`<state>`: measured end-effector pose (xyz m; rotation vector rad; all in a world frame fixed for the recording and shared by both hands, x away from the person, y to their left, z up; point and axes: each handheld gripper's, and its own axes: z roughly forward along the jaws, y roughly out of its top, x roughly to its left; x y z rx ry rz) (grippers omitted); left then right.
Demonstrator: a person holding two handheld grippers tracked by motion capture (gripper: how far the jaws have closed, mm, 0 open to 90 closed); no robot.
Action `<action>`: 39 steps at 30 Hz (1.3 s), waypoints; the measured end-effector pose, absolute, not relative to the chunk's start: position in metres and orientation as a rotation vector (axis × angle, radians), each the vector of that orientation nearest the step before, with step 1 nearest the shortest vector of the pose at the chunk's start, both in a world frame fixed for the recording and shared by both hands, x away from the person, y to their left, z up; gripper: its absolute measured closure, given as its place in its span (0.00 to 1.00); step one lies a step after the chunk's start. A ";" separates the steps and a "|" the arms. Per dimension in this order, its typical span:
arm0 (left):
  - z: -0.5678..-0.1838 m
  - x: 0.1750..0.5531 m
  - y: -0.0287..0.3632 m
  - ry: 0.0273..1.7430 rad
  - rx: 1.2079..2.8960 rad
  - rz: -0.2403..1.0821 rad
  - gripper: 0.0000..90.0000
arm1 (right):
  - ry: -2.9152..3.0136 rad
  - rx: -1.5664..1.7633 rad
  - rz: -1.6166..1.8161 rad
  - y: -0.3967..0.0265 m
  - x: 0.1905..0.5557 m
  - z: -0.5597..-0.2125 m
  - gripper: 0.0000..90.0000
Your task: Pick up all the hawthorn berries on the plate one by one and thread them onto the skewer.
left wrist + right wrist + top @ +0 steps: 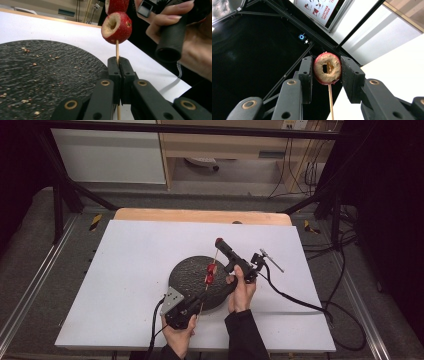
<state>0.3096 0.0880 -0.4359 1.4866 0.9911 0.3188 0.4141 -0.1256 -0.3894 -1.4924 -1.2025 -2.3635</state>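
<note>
A thin wooden skewer (206, 287) slants over the black round plate (186, 270). My left gripper (199, 306) is shut on its lower end, near the plate's front edge. In the left gripper view the jaws (118, 60) pinch the skewer (117, 51), with a cored red fruit (116, 27) threaded just above and another fruit (116, 4) above that. These two fruits (210, 273) sit mid-skewer. My right gripper (219, 242) is shut on a third red fruit (327, 68) at the skewer's top, and the stick (331, 100) runs down from it.
The plate (37, 75) carries scattered crumbs and rests on a white board (135, 260) over a wooden table. The right gripper's cable (295, 300) trails off the board's right side. A black frame (65, 185) and floor cables surround the table.
</note>
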 end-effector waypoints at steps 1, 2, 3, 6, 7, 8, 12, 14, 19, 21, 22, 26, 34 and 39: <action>-0.437 0.310 0.086 0.996 1.485 0.318 0.98 | -1.203 -1.494 -2.358 -0.125 0.414 -0.389 0.72; -0.437 0.310 0.084 1.003 1.482 0.309 0.99 | -1.214 -1.494 -2.352 -0.125 0.414 -0.389 0.72; -0.438 0.310 0.082 1.005 1.479 0.303 0.99 | -1.234 -1.496 -2.350 -0.126 0.413 -0.389 0.72; -0.437 0.310 0.076 1.005 1.481 0.287 0.99 | -1.267 -1.499 -2.348 -0.127 0.411 -0.389 0.72; -0.436 0.310 0.076 1.005 1.478 0.288 0.99 | -1.260 -1.495 -2.346 -0.127 0.411 -0.390 0.72; -0.435 0.310 0.077 1.008 1.469 0.285 0.99 | -1.257 -1.495 -2.351 -0.128 0.410 -0.390 0.72; -0.434 0.316 0.084 1.011 1.482 0.292 0.99 | -1.260 -1.500 -2.352 -0.133 0.408 -0.389 0.72; -0.433 0.317 0.085 0.999 1.484 0.299 0.99 | -1.272 -1.500 -2.349 -0.134 0.406 -0.390 0.72; -0.427 0.323 0.088 0.988 1.513 0.345 0.99 | -1.307 -1.484 -2.295 -0.127 0.402 -0.400 0.72; -0.426 0.327 0.090 0.988 1.513 0.332 0.99 | -1.351 -1.479 -2.285 -0.126 0.401 -0.398 0.72; -0.425 0.328 0.090 0.988 1.522 0.338 0.99 | -1.366 -1.478 -2.278 -0.126 0.401 -0.398 0.72; -0.424 0.330 0.092 0.968 1.538 0.329 0.99 | -1.407 -1.469 -2.261 -0.126 0.401 -0.399 0.71; -0.420 0.333 0.107 0.965 1.574 0.346 0.99 | -1.611 -1.479 -2.255 -0.140 0.402 -0.385 0.49; -0.416 0.336 0.117 0.946 1.639 0.362 0.98 | -1.850 -1.465 -2.157 -0.149 0.404 -0.389 0.28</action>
